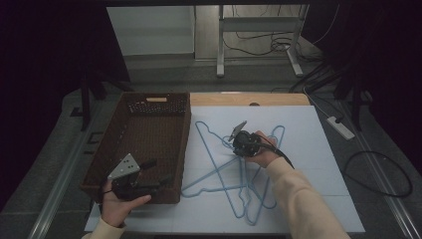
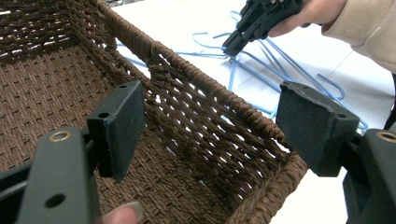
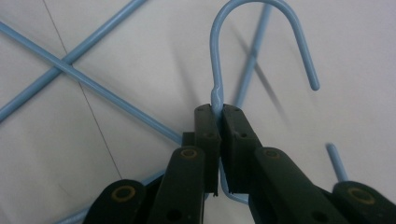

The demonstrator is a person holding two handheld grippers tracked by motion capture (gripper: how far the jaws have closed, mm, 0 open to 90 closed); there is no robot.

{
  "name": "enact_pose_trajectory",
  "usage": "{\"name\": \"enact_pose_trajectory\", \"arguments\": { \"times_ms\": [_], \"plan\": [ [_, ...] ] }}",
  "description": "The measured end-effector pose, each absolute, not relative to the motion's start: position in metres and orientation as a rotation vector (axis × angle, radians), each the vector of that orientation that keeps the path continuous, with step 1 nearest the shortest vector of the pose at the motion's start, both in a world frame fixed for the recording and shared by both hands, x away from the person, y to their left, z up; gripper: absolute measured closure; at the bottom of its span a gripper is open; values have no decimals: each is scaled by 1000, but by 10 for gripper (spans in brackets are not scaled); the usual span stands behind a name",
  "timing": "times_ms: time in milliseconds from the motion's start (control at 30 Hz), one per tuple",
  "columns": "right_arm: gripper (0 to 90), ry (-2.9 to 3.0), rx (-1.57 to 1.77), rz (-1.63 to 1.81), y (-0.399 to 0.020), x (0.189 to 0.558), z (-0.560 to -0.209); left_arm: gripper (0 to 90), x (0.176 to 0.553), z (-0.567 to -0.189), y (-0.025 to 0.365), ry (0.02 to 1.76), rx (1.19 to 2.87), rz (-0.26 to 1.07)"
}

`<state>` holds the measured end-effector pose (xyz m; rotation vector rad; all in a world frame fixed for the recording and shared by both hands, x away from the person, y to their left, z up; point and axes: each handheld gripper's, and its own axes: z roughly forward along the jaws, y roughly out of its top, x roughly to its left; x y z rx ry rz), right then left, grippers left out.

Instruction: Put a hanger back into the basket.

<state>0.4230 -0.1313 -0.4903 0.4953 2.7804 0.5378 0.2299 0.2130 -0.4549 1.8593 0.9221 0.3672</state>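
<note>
Overlapping blue wire hangers [image 1: 219,172] lie on a white board [image 1: 298,149] to the right of a brown woven basket [image 1: 185,144]. My right gripper [image 3: 219,112] is shut on the neck of one blue hanger, just under its hook [image 3: 214,60]. In the high view the right gripper [image 1: 237,148] points down at the middle of the hanger pile. My left gripper [image 2: 210,126] stands open with the basket's near right wall [image 2: 210,88] between and below its pads, touching nothing. In the high view the left gripper [image 1: 157,173] hovers over the basket's near right corner.
The inside of the basket shows nothing lying in it. A wooden strip [image 1: 249,98] runs behind the board. A power strip [image 1: 341,127] and cables [image 1: 378,174] lie on the floor to the right, and table legs [image 1: 220,45] stand farther back.
</note>
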Motion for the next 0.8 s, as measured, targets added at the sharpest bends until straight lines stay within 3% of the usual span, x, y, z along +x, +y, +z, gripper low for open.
{"name": "enact_pose_trajectory", "arguments": {
  "times_ms": [800],
  "plan": [
    [865,2580,725,828,-183,408,-427,253,230,-454,211,919,1862,369]
  ]
}}
